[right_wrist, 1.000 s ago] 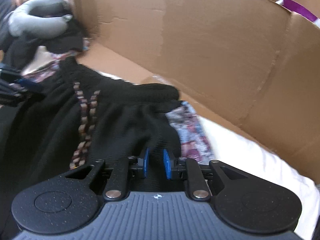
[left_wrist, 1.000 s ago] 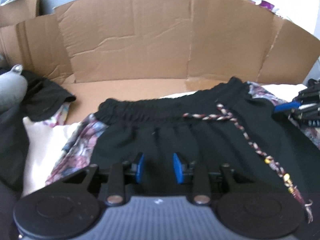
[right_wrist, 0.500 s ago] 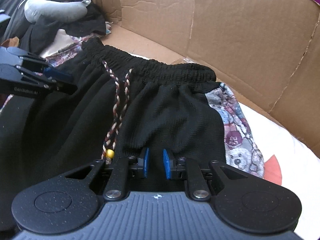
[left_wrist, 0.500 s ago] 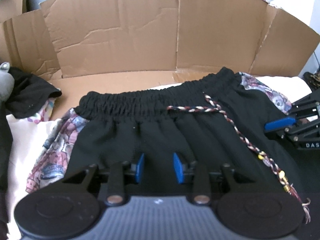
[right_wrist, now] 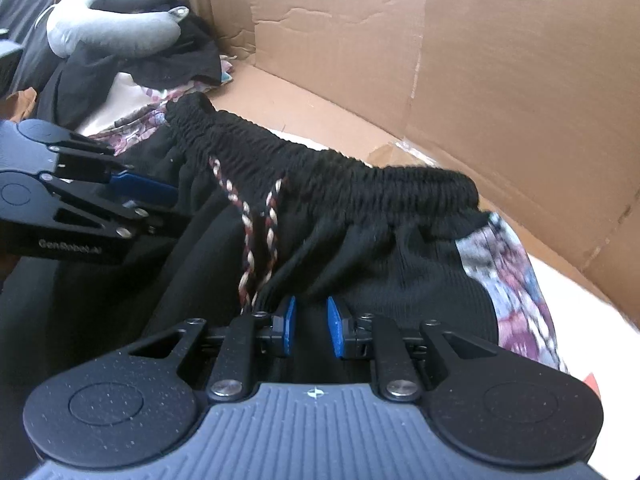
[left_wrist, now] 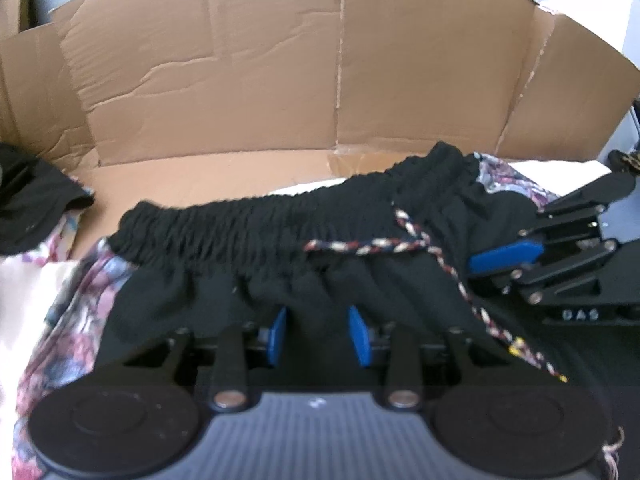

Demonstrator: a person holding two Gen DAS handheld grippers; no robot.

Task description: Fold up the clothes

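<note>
Black shorts [left_wrist: 280, 232] with a gathered elastic waistband lie spread across the bed, waistband toward the cardboard. A braided drawstring [left_wrist: 368, 246] trails over their front. My left gripper [left_wrist: 318, 334] sits low on the left half; its jaws are opening, with a ridge of black cloth still pinched between the blue pads. My right gripper [right_wrist: 311, 326] is shut on a fold of the same shorts [right_wrist: 360, 188], just right of the drawstring [right_wrist: 256, 232]. Each gripper shows in the other's view: a right fingertip [left_wrist: 506, 256] and a left fingertip [right_wrist: 144, 190].
A tall cardboard wall [left_wrist: 280, 80] stands close behind the waistband. Floral side panels [right_wrist: 508, 280] edge the shorts over a white sheet [right_wrist: 580, 300]. A grey neck pillow [right_wrist: 112, 28] tops a heap of dark clothes [left_wrist: 32, 208] at the left.
Both grippers have moved forward and down with the shorts, so the waistband looms larger. The two grippers now stand closer together.
</note>
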